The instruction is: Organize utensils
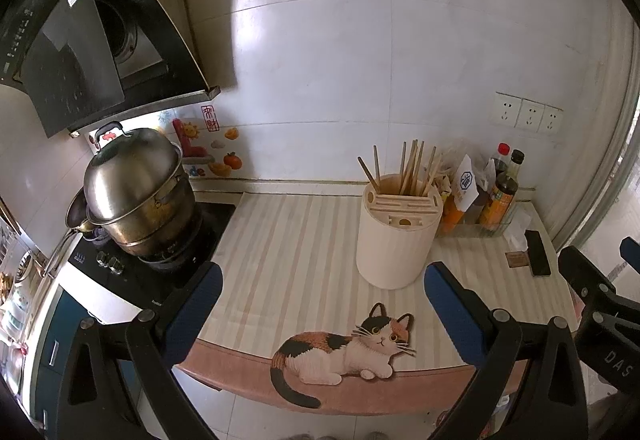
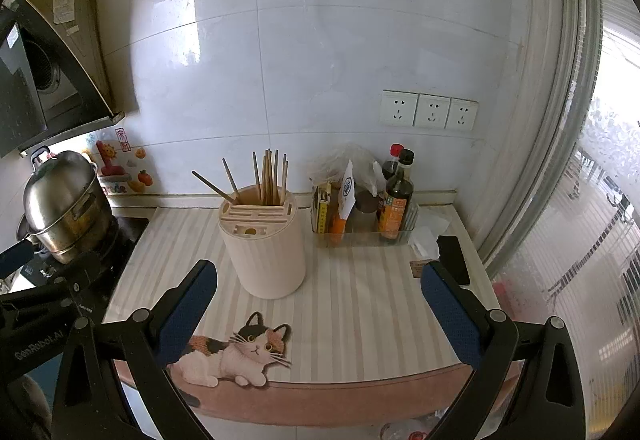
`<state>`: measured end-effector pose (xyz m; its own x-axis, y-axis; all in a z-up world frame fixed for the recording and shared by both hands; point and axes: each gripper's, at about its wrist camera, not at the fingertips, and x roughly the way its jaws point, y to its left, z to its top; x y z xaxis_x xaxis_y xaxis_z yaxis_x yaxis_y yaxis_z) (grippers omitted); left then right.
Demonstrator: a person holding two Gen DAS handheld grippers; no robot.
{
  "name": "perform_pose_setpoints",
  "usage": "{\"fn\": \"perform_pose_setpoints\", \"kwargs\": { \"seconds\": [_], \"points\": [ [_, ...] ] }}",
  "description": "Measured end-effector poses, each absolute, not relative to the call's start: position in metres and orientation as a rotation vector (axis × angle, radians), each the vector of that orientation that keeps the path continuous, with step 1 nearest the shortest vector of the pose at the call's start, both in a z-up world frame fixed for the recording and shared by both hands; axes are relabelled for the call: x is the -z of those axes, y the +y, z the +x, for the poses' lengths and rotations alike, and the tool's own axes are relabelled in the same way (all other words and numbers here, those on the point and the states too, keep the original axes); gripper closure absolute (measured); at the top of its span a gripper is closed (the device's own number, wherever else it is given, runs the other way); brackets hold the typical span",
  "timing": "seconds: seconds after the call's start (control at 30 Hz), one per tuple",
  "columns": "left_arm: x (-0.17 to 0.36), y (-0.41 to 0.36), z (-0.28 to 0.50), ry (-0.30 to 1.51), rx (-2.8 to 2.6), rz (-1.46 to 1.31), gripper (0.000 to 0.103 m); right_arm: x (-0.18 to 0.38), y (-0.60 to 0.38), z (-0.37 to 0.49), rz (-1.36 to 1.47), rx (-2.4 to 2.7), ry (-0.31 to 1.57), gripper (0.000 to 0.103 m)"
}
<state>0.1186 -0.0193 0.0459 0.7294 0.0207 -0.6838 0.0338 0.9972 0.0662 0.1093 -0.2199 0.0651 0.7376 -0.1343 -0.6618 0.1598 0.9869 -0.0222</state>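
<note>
While both claws gape empty, chopsticks (image 1: 412,169) upright in holder (image 1: 396,236) — ahead, apart

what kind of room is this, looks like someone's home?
Most likely a home kitchen. A steel steamer pot sits on a stove under a black range hood, and a cream holder of wooden chopsticks stands on the striped counter beside sauce bottles. Both grippers are open and hold nothing.

Cream ribbed cylindrical utensil holder (image 2: 262,240) stands mid-table on the striped table (image 2: 360,304), wooden chopsticks (image 2: 269,175) upright in its rear half. Clear plastic tray of sauce bottles (image 2: 366,215) right of it at the wall. Black phone (image 2: 454,260) further right. Steel lidded pot (image 1: 138,191) on stove, left.
</note>
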Motion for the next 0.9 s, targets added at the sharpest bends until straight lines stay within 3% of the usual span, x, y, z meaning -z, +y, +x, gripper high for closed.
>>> {"fn": "perform_pose_setpoints", "kwargs": {
  "seconds": [0.9],
  "points": [
    [-0.0451, -0.0185, 0.1243, 0.756, -0.003, 0.063, 0.0, -0.0652, -0.2228, 0.1128, 0.032, 0.163, 0.723, 0.0]
  ]
}}
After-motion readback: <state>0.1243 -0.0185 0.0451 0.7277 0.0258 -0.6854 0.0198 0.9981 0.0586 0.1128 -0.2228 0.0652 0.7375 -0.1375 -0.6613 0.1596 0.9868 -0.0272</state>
